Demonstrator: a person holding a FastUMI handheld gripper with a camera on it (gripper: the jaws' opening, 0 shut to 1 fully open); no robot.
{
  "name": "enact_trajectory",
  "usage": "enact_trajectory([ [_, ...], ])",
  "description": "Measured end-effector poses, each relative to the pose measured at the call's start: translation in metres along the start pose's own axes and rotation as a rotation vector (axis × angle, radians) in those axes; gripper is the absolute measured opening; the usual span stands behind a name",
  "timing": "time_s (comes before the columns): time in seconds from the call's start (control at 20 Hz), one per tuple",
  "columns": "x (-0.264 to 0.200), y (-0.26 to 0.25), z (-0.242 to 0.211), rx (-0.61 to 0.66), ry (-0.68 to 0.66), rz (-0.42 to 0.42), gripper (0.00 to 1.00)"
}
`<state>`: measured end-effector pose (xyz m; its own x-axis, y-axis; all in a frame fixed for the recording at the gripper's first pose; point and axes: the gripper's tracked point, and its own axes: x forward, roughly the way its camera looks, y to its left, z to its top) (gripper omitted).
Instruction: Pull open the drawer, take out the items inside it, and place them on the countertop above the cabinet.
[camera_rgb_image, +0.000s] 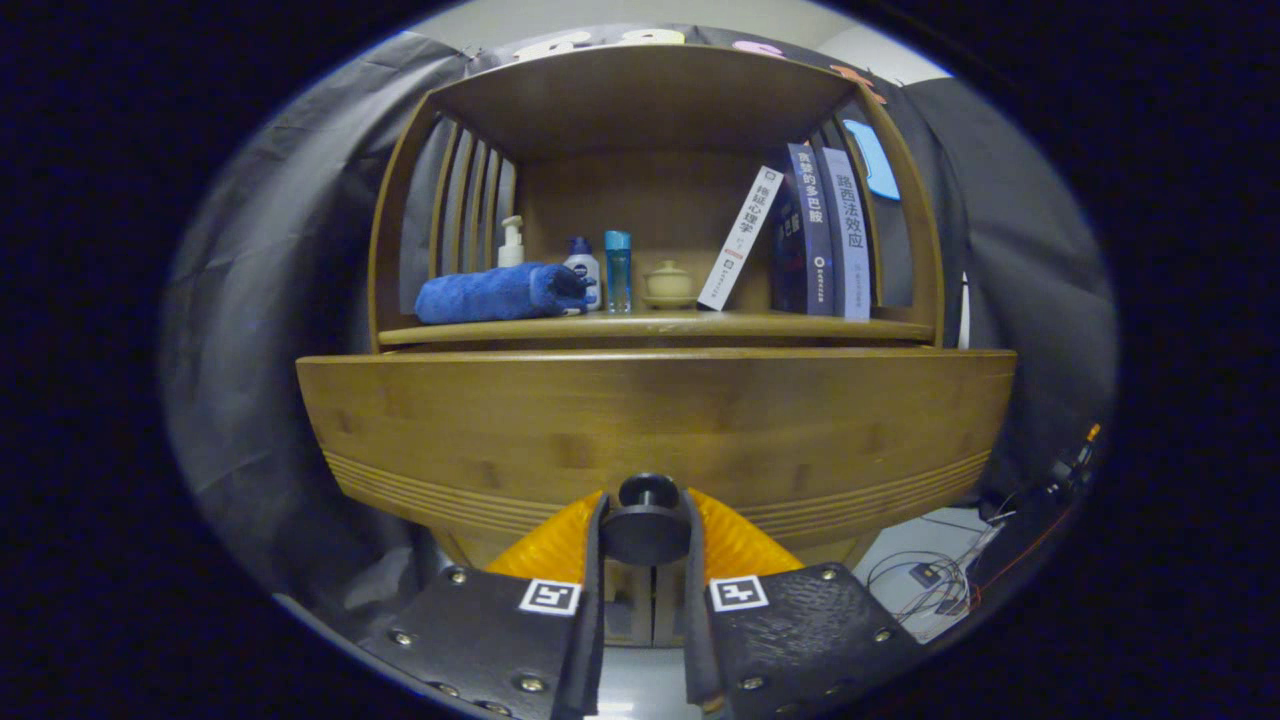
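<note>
A wooden cabinet fills the scene, its wide drawer front (655, 430) close ahead of me. A round black knob (647, 522) sticks out from the drawer's lower middle. My gripper (646, 535) has its two orange-backed fingers (560, 545) pressed on either side of that knob. The drawer's top edge stands a little forward of the countertop (660, 327) above it. The inside of the drawer is hidden from here.
On the countertop lie a rolled blue towel (500, 292), a pump bottle (511, 243), two small bottles (618, 270), a little lidded pot (668, 283) and several books (825, 235) leaning at the right. Cables (930, 580) lie on the floor to the right.
</note>
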<state>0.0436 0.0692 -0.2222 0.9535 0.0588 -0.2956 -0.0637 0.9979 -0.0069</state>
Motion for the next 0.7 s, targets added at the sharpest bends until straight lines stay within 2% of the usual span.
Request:
enact_trajectory([
  [0.2,-0.049,0.000,-0.012,-0.001,0.029,0.007,0.33],
  [0.4,-0.071,0.003,-0.021,0.025,0.043,0.044,0.33],
  [0.65,-0.094,-0.007,-0.022,-0.044,0.019,0.032,0.33],
  [0.7,-0.091,-0.010,-0.023,-0.041,0.023,0.006,0.14],
])
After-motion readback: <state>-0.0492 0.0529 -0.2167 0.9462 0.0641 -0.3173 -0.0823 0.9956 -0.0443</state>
